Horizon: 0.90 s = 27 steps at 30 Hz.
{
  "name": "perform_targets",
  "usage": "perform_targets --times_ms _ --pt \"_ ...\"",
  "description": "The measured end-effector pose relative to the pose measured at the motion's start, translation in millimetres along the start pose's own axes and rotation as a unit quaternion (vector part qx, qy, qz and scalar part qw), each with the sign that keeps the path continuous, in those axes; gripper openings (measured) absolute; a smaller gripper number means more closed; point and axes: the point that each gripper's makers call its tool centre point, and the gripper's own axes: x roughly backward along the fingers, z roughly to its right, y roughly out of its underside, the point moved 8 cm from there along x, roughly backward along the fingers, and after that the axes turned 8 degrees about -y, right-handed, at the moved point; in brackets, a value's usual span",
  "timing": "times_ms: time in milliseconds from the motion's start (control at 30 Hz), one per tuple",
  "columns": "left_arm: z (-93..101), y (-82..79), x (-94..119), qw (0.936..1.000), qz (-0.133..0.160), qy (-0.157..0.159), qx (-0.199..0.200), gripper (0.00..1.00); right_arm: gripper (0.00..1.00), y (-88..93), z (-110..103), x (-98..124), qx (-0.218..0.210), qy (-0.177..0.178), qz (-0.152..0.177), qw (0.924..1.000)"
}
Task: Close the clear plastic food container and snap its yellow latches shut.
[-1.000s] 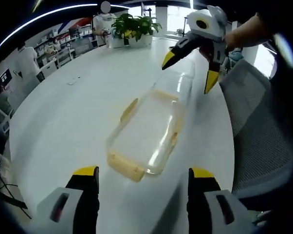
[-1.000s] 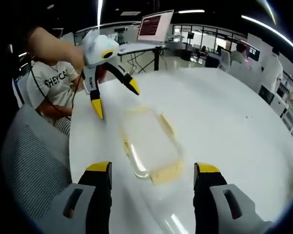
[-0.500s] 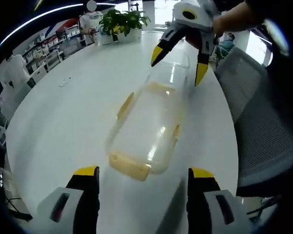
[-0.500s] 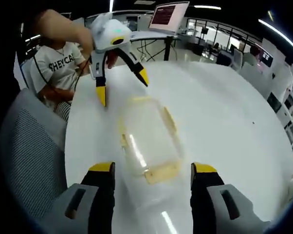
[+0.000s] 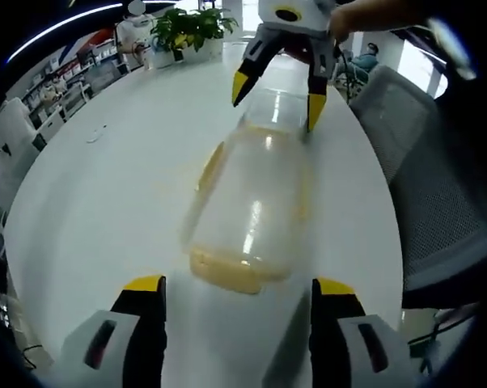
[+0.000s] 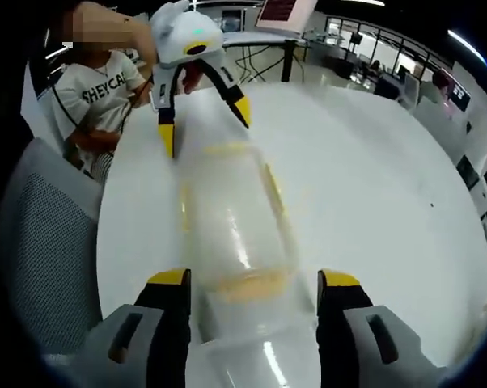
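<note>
A clear plastic container (image 5: 251, 202) with yellow latches lies lengthwise on the white table (image 5: 106, 186). One yellow latch (image 5: 227, 275) is on its near end and another (image 5: 209, 166) on its left side. My left gripper (image 5: 238, 284) is open, its jaws standing just short of the near end. My right gripper (image 5: 276, 89) is open at the far end, with the clear lid edge (image 5: 280, 109) between its yellow tips. In the right gripper view the container (image 6: 231, 218) is blurred, my right gripper (image 6: 255, 279) straddles its near end, and my left gripper (image 6: 205, 125) hangs open over the far end.
A grey mesh chair (image 5: 438, 186) stands against the table edge on the container's side, seen too as the chair (image 6: 41, 267). A seated person in a white T-shirt (image 6: 98, 89) is behind it. A potted plant (image 5: 191, 28) stands at the far side of the table.
Both grippers have come closer to the container from opposite ends. The right gripper's tips now straddle the far end, and the container looks larger and blurred in both views.
</note>
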Motion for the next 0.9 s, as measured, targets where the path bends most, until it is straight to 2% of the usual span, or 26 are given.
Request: perform_targets --times_ms 267,533,600,700,833,900 --pt "-7.3 -2.4 -6 0.9994 -0.013 0.022 -0.021 0.68 0.61 3.9 2 -4 0.023 -0.031 -0.042 0.9984" --pt "-10.1 -6.8 -12 0.9981 -0.024 0.032 -0.047 0.66 0.58 6.4 1 -13 0.061 -0.041 -0.087 0.9935" --pt "-10.0 -8.1 -13 0.9978 -0.024 0.034 -0.052 0.64 0.56 7.6 2 -15 0.079 -0.040 -0.103 0.9907" --pt "-9.5 -9.8 -14 0.9971 -0.027 0.043 -0.058 0.59 0.57 6.7 2 -17 0.075 -0.040 -0.103 0.9910" --pt "-11.8 -9.7 -17 0.9962 -0.035 0.044 -0.067 0.57 0.52 5.6 4 -21 0.080 -0.046 -0.111 0.9895" --pt "-11.8 -9.2 -18 0.9957 -0.039 0.050 -0.067 0.52 0.46 6.0 4 -22 0.082 -0.048 -0.119 0.9883"
